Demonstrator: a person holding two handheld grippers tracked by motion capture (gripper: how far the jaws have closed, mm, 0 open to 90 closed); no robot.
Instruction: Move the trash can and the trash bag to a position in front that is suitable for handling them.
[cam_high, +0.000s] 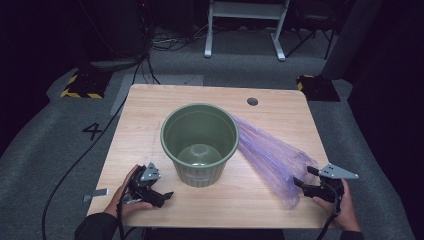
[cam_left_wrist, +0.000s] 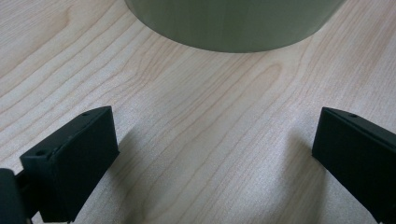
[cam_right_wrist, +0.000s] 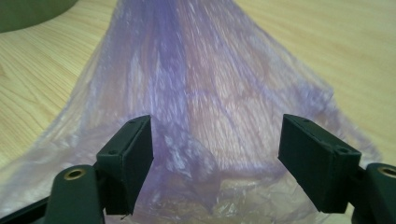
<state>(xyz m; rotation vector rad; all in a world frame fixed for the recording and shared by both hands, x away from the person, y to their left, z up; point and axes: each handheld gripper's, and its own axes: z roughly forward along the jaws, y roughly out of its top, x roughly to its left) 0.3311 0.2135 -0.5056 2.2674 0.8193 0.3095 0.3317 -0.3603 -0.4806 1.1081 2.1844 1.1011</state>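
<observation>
While the green ribbed bin (cam_high: 200, 145) is stood upright mid-table, a purple plastic bag (cam_high: 270, 157) is seen laid flat beside it on the wooden table (cam_high: 145, 107), one end touching the bin's wall. The right gripper (cam_high: 306, 185) is held at the bag's near end, jaws wide, film between them but not pinched. The left gripper (cam_high: 162, 197) is rested near the bin's base, jaws wide, nothing held.
</observation>
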